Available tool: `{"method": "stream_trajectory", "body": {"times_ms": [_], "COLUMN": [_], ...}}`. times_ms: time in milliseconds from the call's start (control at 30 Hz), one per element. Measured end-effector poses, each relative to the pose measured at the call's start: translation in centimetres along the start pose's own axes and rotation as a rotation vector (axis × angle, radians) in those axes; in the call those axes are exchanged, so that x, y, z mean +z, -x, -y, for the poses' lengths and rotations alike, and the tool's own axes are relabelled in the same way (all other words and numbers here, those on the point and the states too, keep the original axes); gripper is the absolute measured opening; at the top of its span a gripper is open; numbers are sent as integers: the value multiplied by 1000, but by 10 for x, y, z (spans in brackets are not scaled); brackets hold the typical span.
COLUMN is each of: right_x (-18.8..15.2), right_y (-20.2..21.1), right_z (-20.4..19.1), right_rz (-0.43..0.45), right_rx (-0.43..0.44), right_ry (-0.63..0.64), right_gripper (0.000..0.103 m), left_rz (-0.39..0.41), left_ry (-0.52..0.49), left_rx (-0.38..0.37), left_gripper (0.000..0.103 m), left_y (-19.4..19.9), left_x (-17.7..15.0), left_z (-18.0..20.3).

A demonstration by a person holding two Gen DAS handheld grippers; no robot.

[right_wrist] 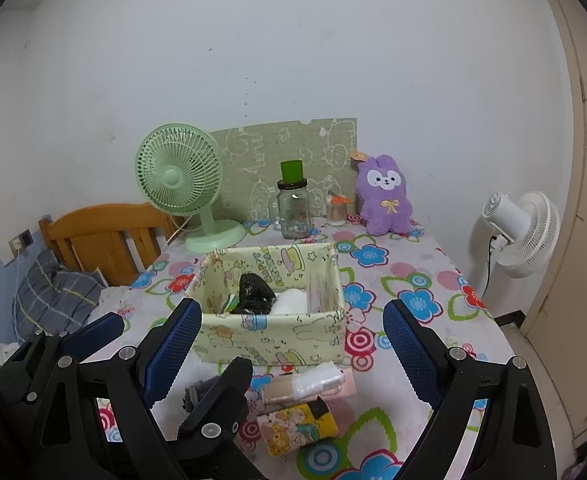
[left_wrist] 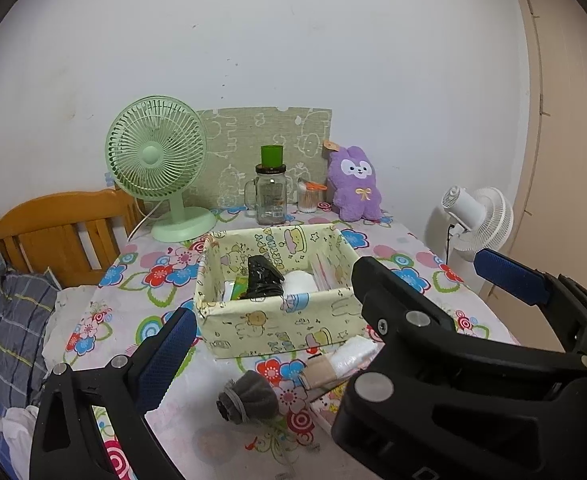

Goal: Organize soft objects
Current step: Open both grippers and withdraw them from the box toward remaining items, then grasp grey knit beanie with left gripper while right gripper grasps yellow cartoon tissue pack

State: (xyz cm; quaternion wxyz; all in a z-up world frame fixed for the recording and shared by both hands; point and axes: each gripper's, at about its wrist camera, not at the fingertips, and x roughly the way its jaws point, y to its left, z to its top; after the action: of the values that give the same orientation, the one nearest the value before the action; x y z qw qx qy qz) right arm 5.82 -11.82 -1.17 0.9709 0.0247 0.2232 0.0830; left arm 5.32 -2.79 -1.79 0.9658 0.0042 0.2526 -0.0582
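A cream cartoon-print fabric box [left_wrist: 277, 328] [right_wrist: 269, 340] sits mid-table, with a black bag roll [right_wrist: 253, 294] and a white soft item [right_wrist: 291, 302] inside. In front of it lie a grey rolled sock [left_wrist: 249, 398], a beige-and-white wrapped roll [right_wrist: 305, 384] and a yellow cartoon-print roll [right_wrist: 297, 426]. A purple plush rabbit [left_wrist: 355, 184] leans on the back wall. My left gripper [left_wrist: 289, 320] is open just short of the sock, its right finger hidden behind the right gripper. My right gripper [right_wrist: 291, 306] is open above the rolls, holding nothing. The two grippers overlap side by side.
At the back stand a green desk fan [left_wrist: 157, 168], a glass jar with a green cap [left_wrist: 271, 196] and a swab jar [left_wrist: 307, 198]. A wooden headboard [left_wrist: 61, 236] and bedding lie left. A white fan [right_wrist: 521, 232] and a door are right.
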Motion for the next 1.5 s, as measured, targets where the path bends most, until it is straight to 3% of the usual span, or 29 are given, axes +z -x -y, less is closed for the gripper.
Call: {"method": "stream_trajectory", "body": {"times_ms": [767,1500], "right_x": [-59,-91], "right_y": [-20,-74], "right_z": [-1,-16], "right_rz": [-70,-198], "right_rx": [-8,-17], "right_ry": [9,17], "right_gripper": [94,94], "left_rz": [-45,-167], "left_ry": [-22,-11], "left_rx": [5,40], "left_gripper": [100,85], "left_y": [-20,-66], "left_x": [-54,-83], "left_z": [-4,-32]}}
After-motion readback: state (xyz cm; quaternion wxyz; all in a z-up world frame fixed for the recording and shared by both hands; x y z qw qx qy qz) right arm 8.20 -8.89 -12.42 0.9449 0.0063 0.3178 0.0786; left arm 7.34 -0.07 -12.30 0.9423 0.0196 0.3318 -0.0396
